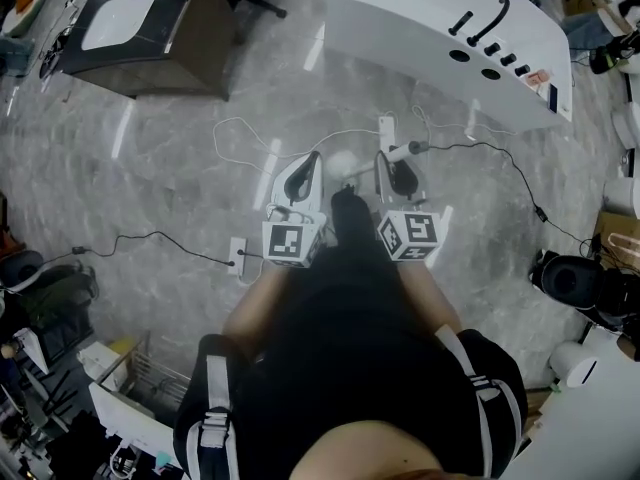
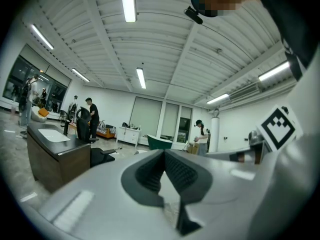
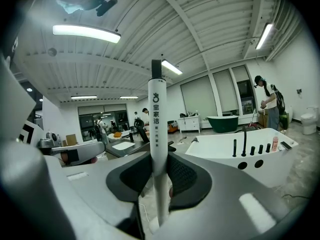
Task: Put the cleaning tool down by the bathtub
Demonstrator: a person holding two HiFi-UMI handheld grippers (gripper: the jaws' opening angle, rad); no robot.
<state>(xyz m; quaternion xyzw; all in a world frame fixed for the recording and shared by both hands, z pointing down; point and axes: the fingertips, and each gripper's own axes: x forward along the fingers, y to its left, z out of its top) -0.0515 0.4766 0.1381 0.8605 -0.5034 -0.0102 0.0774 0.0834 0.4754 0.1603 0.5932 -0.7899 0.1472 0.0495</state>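
Observation:
The cleaning tool [image 3: 156, 129] is a white stick with printed characters and a dark tip, and it stands upright between the pads of my right gripper [image 3: 159, 176], which is shut on it. In the head view its handle [image 1: 400, 152] pokes out beyond the right gripper [image 1: 400, 176]. The white bathtub [image 1: 440, 38] with black taps lies on the floor ahead and to the right, a short way beyond the grippers; in the right gripper view the bathtub [image 3: 240, 156] shows on the right. My left gripper [image 1: 303, 180] is beside the right one; its fingertips [image 2: 164, 154] meet with nothing between them.
A dark vanity cabinet [image 1: 150, 28] with a white basin stands at the far left. Cables and a power strip [image 1: 237, 256] lie on the grey floor. Boxes and fixtures crowd the right edge [image 1: 590, 278]. A green tub [image 3: 223, 122] and several people are far off.

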